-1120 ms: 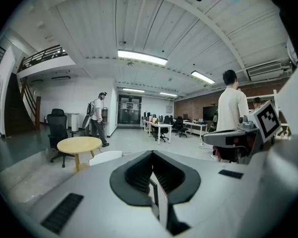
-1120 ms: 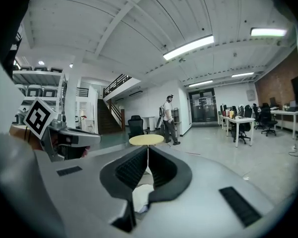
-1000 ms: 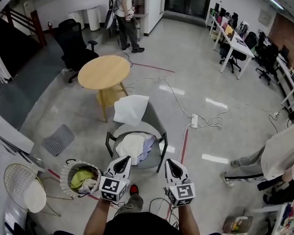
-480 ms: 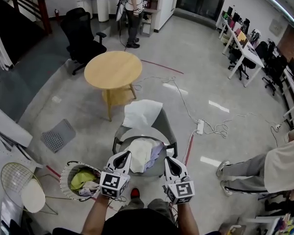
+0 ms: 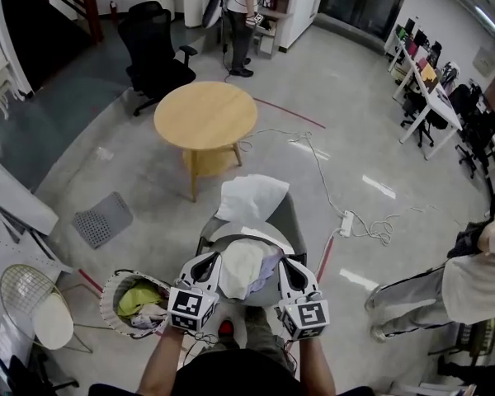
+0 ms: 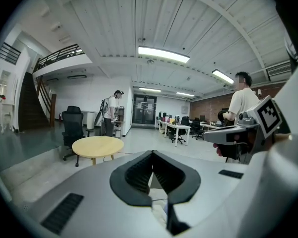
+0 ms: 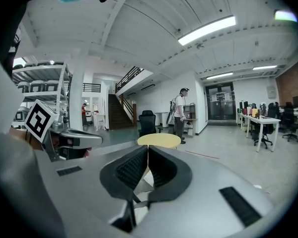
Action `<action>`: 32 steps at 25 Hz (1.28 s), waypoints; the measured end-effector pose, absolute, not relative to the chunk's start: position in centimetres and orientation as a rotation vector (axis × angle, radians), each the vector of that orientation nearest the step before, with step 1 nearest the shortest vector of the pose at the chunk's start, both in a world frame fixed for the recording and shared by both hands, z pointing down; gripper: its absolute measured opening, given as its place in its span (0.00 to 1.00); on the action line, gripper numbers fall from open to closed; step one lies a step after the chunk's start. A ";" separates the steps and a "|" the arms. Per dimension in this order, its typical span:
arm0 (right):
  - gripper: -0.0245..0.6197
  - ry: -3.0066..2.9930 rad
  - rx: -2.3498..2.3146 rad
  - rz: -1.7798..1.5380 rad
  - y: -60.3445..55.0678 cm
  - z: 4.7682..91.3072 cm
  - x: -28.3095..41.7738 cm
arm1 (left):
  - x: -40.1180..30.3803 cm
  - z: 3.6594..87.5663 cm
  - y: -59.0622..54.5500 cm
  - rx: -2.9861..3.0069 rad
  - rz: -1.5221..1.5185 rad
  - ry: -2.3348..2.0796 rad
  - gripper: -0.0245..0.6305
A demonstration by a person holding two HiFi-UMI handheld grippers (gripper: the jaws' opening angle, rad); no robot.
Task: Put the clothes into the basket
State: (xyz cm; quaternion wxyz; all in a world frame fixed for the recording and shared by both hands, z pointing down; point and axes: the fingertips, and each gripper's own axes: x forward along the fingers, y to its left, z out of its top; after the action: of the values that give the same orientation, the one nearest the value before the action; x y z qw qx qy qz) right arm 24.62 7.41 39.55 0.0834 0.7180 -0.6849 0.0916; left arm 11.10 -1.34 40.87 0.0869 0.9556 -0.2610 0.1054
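Note:
A heap of clothes, mostly white with a lavender piece, lies on the seat of a grey armchair. A white pillow leans on the chair's back. The round wicker basket stands on the floor to the chair's left and holds yellow-green and pale clothes. My left gripper is shut and empty at the heap's left edge. My right gripper is shut and empty at its right edge. Both point nearly level, and their own views show closed jaws with nothing between them.
A round wooden table stands beyond the chair, a black office chair further back. A person stands at the far wall, another at the right. A power strip with cables lies right of the chair; a wire chair stands left.
Both grippers have come forward to the armchair; the chair and clothes heap now lie right between and under their tips. The jaws stayed shut.

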 end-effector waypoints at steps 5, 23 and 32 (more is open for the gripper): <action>0.08 -2.063 2.155 0.295 3.3 39.2 28.5 | 14.4 41.3 -4.6 2.836 0.313 -0.813 0.05; 0.08 -2.152 2.013 0.482 -8.9 49.0 44.5 | 27.3 48.1 -14.5 2.689 0.480 -0.955 0.05; 0.08 -2.135 1.966 0.611 -13.3 55.0 47.8 | 30.2 52.6 -17.0 2.617 0.575 -0.961 0.05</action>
State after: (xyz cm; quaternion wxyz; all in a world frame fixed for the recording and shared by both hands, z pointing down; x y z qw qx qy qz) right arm 47.78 -13.31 54.97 0.0877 0.6602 -0.7172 0.2052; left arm 30.19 -17.00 52.61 0.1469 0.9095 -0.3338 0.1997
